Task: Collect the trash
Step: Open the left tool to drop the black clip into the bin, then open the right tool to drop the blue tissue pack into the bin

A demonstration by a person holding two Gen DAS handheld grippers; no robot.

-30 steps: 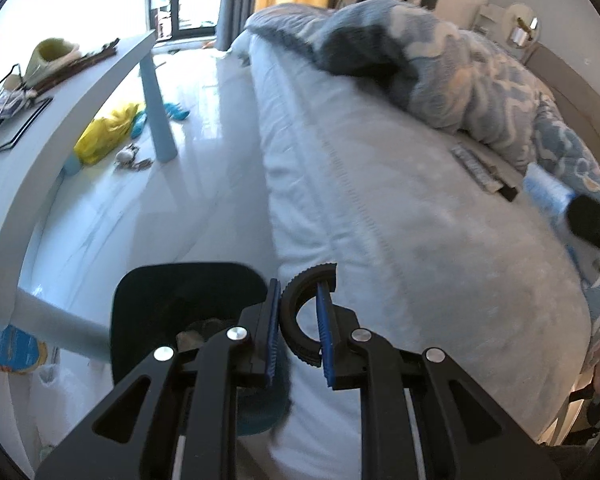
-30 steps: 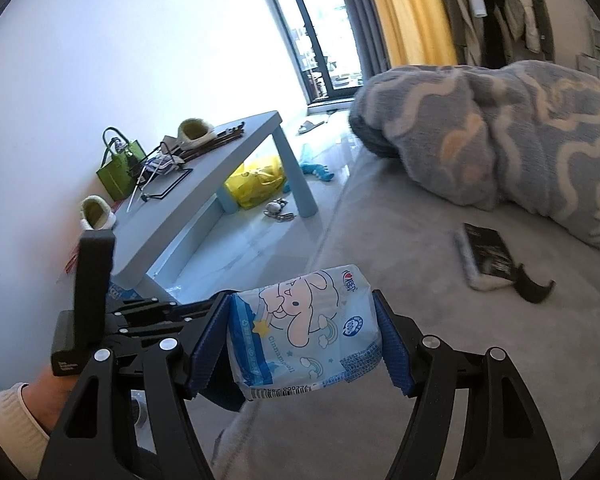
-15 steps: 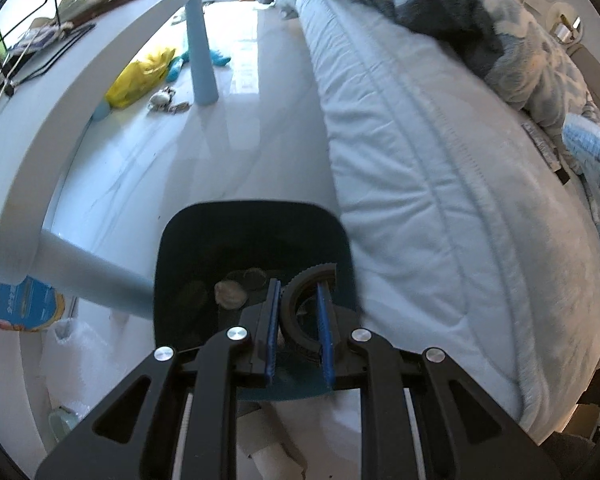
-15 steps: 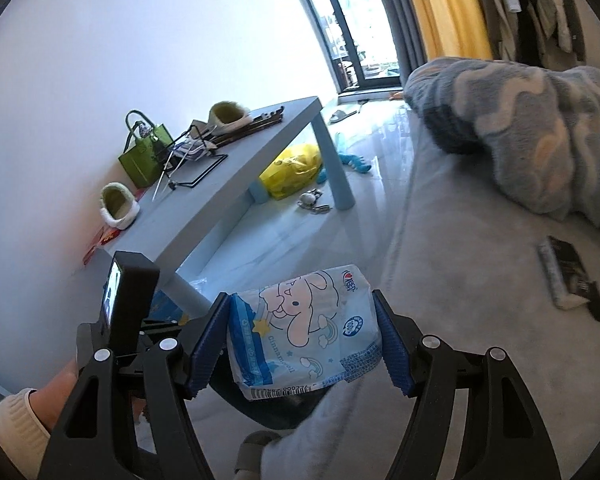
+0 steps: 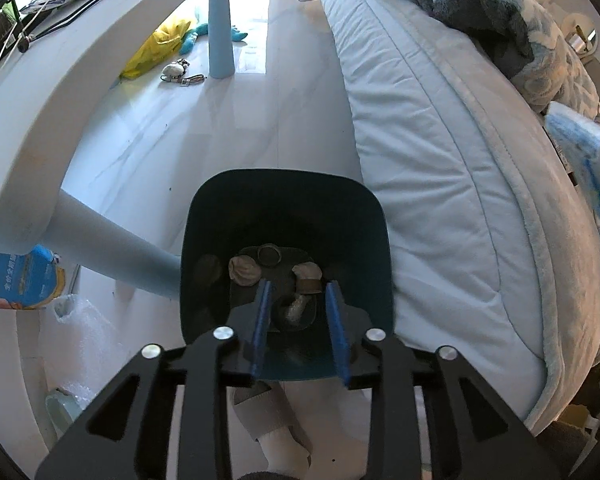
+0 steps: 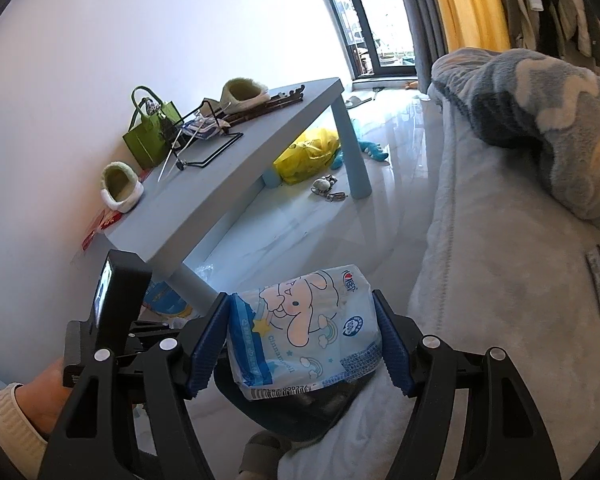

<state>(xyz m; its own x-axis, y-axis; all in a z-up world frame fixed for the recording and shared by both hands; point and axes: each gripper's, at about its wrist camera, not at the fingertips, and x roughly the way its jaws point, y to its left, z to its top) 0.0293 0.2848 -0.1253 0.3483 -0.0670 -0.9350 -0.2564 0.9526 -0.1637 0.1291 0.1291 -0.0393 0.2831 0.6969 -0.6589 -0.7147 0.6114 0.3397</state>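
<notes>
My left gripper (image 5: 298,286) points steeply down into a dark teal bin (image 5: 284,200) on the floor beside the bed. Its jaws are opening. A black ring-shaped piece (image 5: 296,312) lies in the bin below the blue pads, touching neither. Several crumpled scraps (image 5: 244,272) rest on the bin's bottom. My right gripper (image 6: 300,295) is shut on a blue-and-white tissue packet (image 6: 304,336) with a cartoon print. It holds the packet above the bin (image 6: 300,412). The packet's end (image 5: 580,148) also shows at the left wrist view's right edge.
A pale blue low table (image 6: 260,148) stands left of the bin, bearing a green bag (image 6: 150,136) and slippers. The bed (image 5: 460,200) runs along the right with a rumpled blanket (image 6: 540,112). A yellow bag (image 6: 308,156) and keys (image 6: 326,188) lie on the floor. A socked foot (image 5: 280,440) is by the bin.
My left gripper travelled from the bed's edge to above the bin. Its jaws parted and the black ring left them. My right gripper carried the packet toward the bin.
</notes>
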